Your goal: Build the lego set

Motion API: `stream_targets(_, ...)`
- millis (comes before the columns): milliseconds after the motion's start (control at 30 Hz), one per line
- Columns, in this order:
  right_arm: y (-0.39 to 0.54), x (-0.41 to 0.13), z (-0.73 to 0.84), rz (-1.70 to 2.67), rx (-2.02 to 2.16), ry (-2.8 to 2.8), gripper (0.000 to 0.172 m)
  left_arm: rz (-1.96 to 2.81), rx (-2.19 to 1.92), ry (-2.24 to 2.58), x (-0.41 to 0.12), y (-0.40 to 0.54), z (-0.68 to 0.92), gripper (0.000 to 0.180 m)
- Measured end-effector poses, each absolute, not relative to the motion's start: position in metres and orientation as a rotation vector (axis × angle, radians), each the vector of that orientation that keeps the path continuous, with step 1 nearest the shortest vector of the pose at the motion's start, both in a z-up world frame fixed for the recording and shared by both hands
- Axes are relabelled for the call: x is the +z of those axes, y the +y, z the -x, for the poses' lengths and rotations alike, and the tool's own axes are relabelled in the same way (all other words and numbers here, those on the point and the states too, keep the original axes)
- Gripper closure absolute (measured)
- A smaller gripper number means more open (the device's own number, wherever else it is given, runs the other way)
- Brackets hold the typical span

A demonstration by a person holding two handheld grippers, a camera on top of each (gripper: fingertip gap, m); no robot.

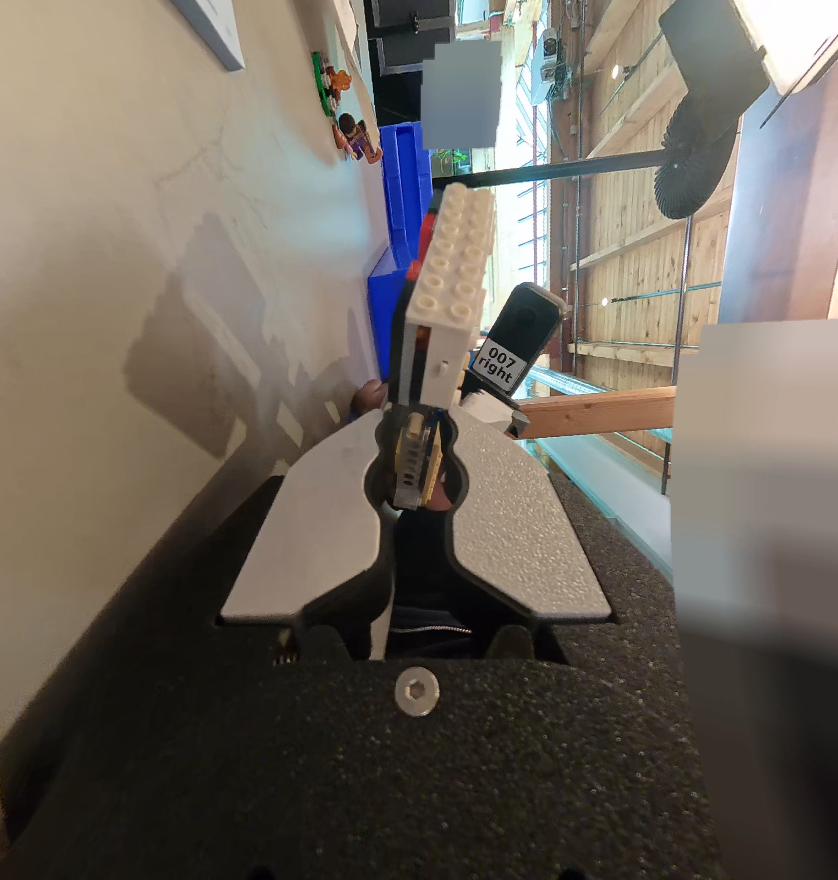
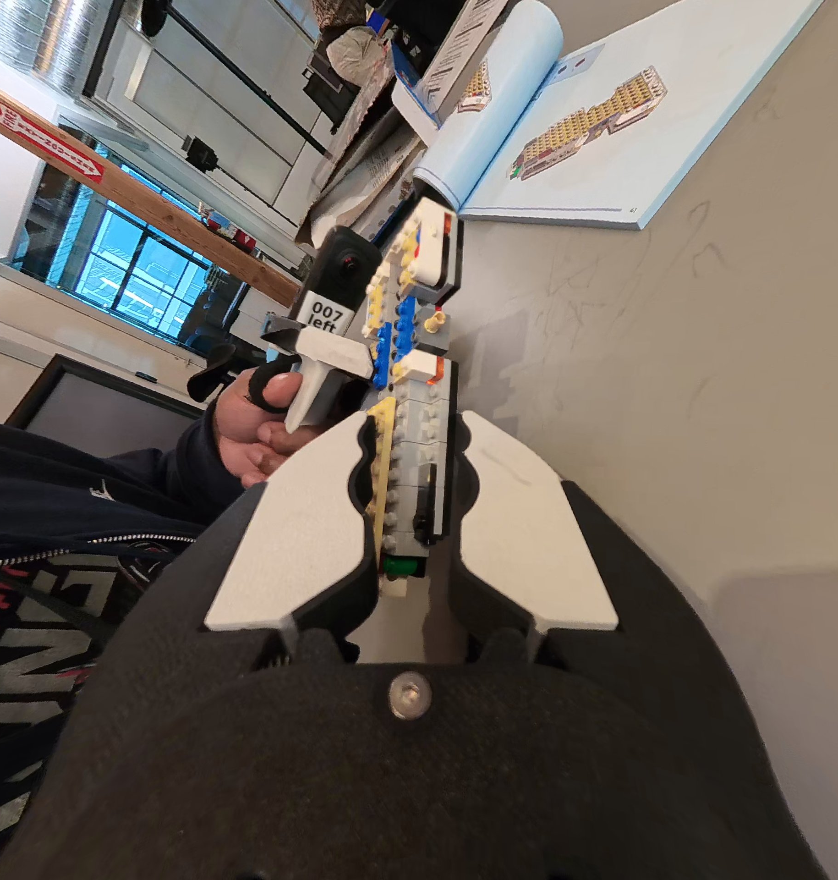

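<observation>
Both grippers hold one brick model above the pale table [image 1: 121, 238]. In the left wrist view my left gripper [image 1: 417, 428] is shut on the model's thin grey and yellow end, and a long white brick [image 1: 448, 295] stands up beyond the fingertips. In the right wrist view my right gripper [image 2: 409, 424] is shut on the brick model [image 2: 421, 428], one pad on its yellow plate and the other on its black side. The left gripper's fingers [image 2: 340, 352] show farther off, clamped at the blue bricks. The right gripper's body [image 1: 517, 343] shows behind the white brick.
An open instruction booklet [image 2: 597, 143] lies on the table beyond the model. A blue bin [image 1: 402, 190], a minifigure [image 1: 355, 138] and a small green build [image 1: 326, 81] are at the table's far side. A person's hand [image 2: 255, 419] holds the left gripper. Both grippers' tips are close together, under 4 cm apart.
</observation>
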State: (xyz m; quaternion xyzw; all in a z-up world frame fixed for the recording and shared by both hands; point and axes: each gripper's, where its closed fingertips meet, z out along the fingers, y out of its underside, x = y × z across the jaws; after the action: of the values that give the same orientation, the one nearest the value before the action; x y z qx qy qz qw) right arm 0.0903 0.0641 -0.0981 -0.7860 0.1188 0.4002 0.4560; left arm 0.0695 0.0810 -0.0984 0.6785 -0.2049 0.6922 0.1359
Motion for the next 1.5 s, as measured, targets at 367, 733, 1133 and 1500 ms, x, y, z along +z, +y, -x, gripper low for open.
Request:
stream_targets(367,0.065,-0.105,-0.096,1.983,0.913,0.292,0.139,-1.980,1.993,-0.515,-0.103,0.086,-0.071,0.165)
stream_targets(733,0.053,-0.108,-0.112,2.041,0.678,0.209,0.139,-2.071,1.937,-0.603,-0.112,0.086,-0.070,0.165)
stream_targets(1133,0.026,-0.109,-0.089,2.117,0.291,-0.259,0.132,-2.101,1.917,-0.674,-0.113,0.083,-0.066,0.161)
stream_targets(1500,0.024,-0.116,-0.078,2.156,0.238,-0.363,0.133,-2.195,1.867,-0.982,-0.113,0.084,-0.033,0.149)
